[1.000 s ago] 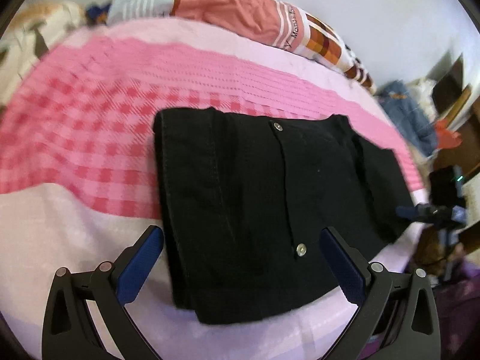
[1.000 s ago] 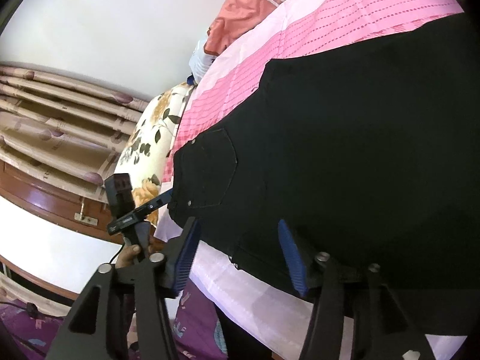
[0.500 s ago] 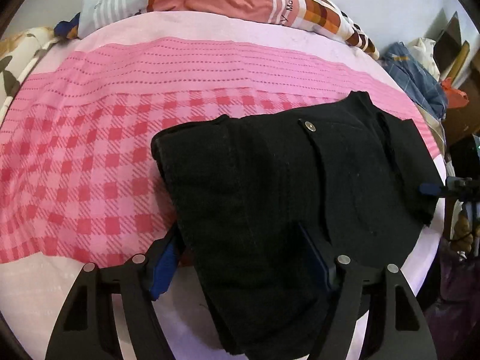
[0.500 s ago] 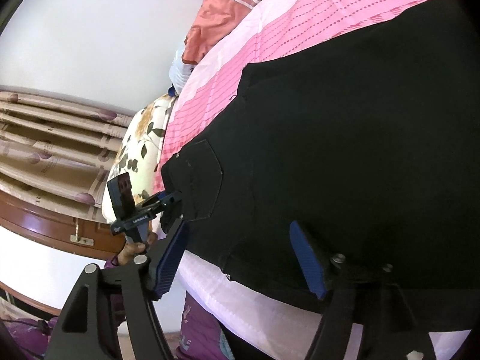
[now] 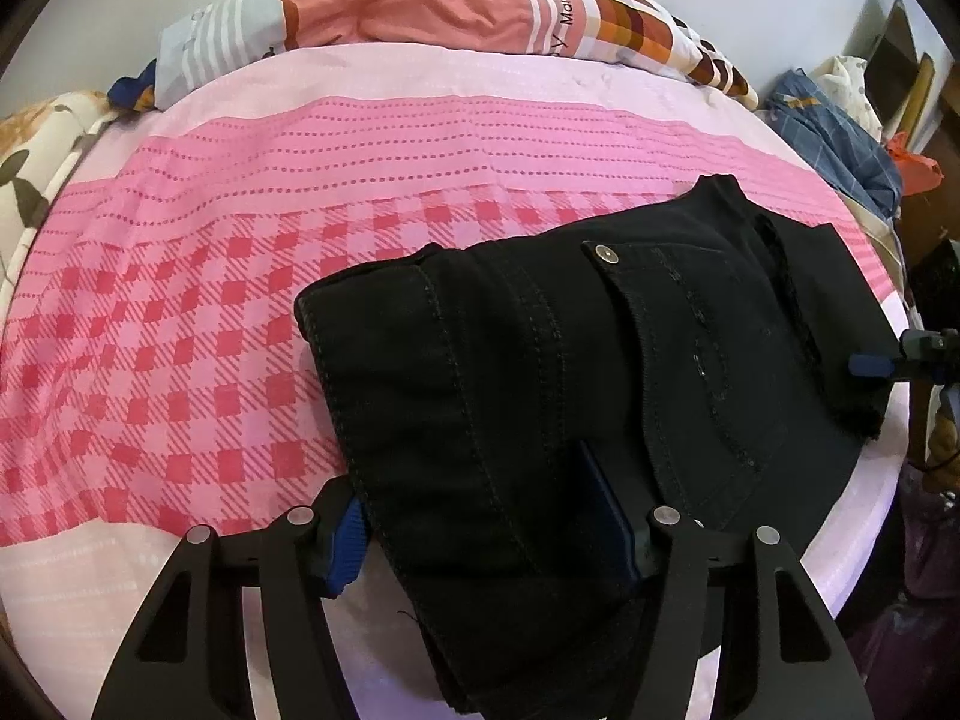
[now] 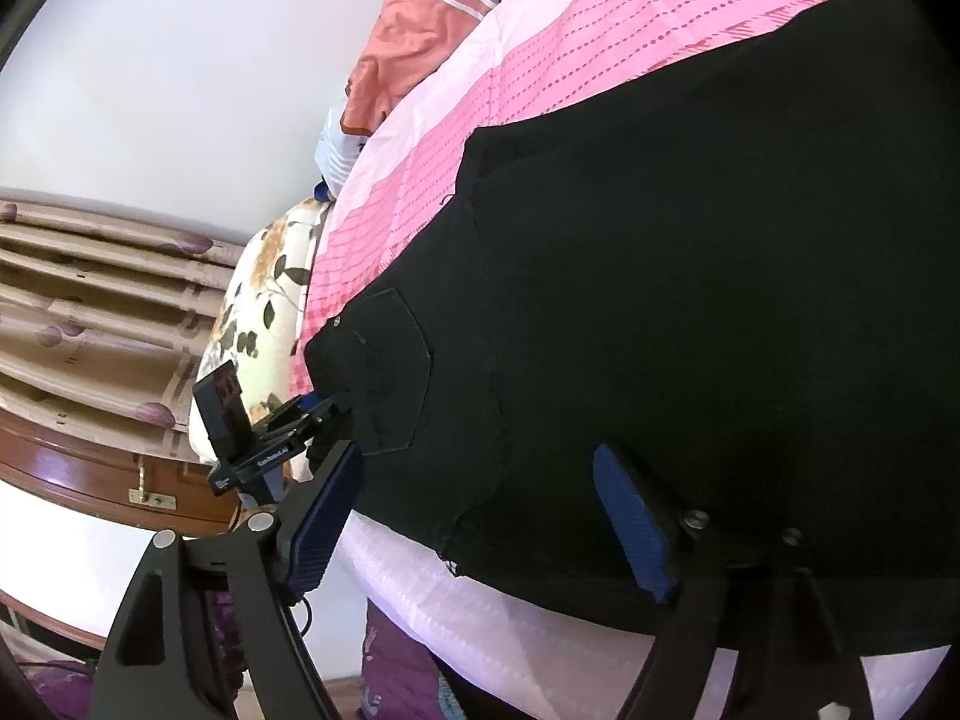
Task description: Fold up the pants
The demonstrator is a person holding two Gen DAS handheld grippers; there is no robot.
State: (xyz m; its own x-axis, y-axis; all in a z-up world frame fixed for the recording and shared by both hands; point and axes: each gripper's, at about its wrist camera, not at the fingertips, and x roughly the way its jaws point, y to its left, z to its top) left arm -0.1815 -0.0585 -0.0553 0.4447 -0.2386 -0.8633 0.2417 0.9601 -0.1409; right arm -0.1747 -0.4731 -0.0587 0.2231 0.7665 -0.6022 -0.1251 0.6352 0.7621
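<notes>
Black pants (image 5: 540,384) lie partly folded on a pink checked bed sheet (image 5: 180,330), back pocket and rivet facing up. My left gripper (image 5: 480,528) straddles the near folded edge, which is bunched and raised between its blue pads; the jaws stand partly closed around the cloth. In the right wrist view the pants (image 6: 690,240) spread across the sheet (image 6: 540,78). My right gripper (image 6: 480,516) stands open at their near edge, one pad over the cloth. The left gripper also shows in the right wrist view (image 6: 324,408), at the pocket corner.
A rolled orange and striped quilt (image 5: 450,6) lies along the bed's far side. A floral pillow (image 6: 264,300) sits at the bed end, with a wooden headboard (image 6: 90,312) behind it. Heaped clothes (image 5: 840,138) lie at the right. The bed edge runs just below my grippers.
My left gripper moved forward onto the pants' near edge and narrowed around it, lifting and bunching the cloth. My right gripper edged closer to the pants and stayed open.
</notes>
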